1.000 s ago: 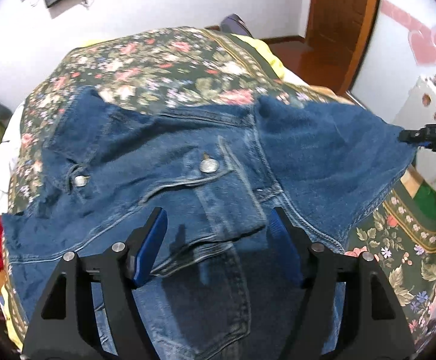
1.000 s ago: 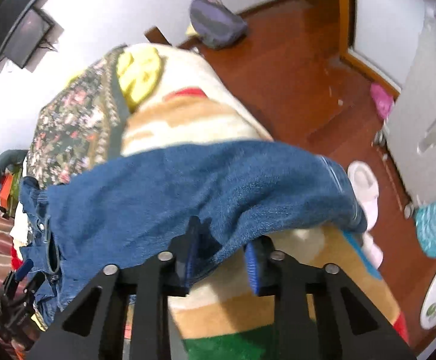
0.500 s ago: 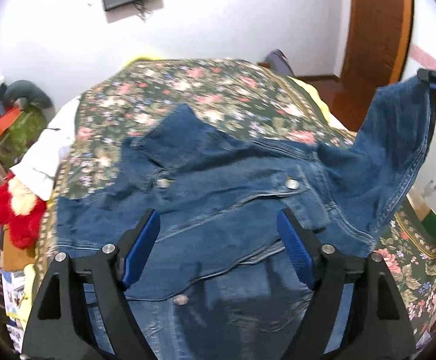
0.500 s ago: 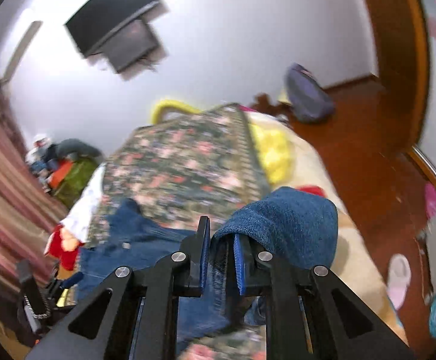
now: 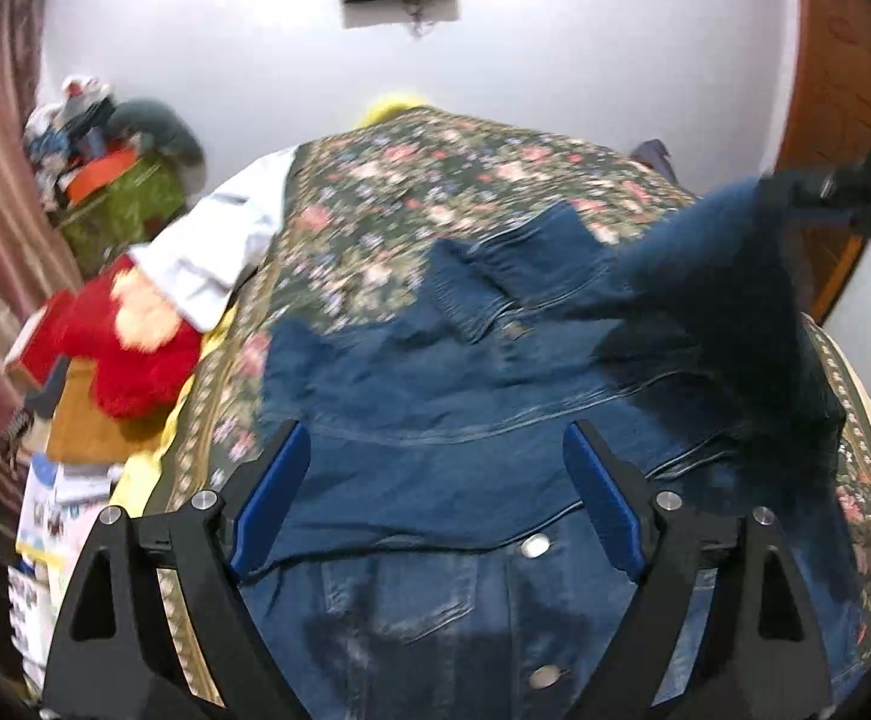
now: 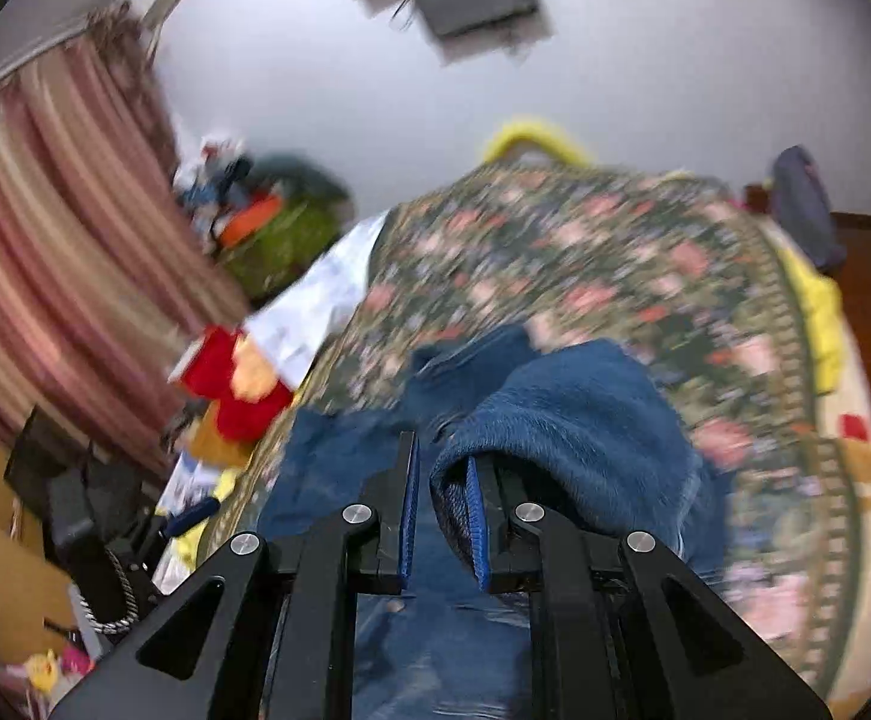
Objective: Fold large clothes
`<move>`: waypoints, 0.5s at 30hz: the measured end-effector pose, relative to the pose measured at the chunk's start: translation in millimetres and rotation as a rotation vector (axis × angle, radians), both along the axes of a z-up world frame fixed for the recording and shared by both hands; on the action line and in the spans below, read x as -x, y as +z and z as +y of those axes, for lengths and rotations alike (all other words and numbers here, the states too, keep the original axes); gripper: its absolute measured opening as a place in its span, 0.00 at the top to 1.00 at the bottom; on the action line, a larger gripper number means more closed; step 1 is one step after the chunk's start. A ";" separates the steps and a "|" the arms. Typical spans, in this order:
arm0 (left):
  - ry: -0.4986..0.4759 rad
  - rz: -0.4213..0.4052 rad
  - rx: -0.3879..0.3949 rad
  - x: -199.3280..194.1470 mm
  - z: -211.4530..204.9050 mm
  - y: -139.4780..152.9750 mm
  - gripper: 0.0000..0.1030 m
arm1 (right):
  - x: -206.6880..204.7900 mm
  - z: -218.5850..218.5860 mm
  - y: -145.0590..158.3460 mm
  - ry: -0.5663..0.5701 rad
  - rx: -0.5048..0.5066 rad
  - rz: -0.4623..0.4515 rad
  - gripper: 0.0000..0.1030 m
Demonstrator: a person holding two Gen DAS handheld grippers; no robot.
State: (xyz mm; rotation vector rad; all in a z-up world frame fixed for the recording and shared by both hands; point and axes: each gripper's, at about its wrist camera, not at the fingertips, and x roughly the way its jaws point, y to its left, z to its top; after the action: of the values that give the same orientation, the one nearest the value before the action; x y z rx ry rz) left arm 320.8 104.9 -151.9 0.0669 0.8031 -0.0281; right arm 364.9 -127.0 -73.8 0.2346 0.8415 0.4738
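Red plush toy [image 5: 129, 348], floral bedspread [image 5: 435, 180], denim jacket [image 5: 435, 408]

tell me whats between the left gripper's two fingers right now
Only the denim jacket, lying flat on the floral bedspread. In the left wrist view the left gripper is open above it, gripping nothing.

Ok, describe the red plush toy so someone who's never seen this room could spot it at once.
Find the bed with the floral cover. Off its side nearer the striped curtain, the red plush toy lies just below a white cloth. It is the only bright red, fuzzy thing there, with a pale orange patch.
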 end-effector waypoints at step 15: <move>0.085 0.127 0.026 21.3 53.8 -45.8 0.16 | -5.5 72.2 -127.1 0.144 0.136 0.316 0.87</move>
State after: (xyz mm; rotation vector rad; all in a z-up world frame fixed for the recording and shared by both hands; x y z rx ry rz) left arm 299.5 158.7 -197.6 0.0065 0.9322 0.0383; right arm 370.4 -54.7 -200.9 0.1245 1.2007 0.5188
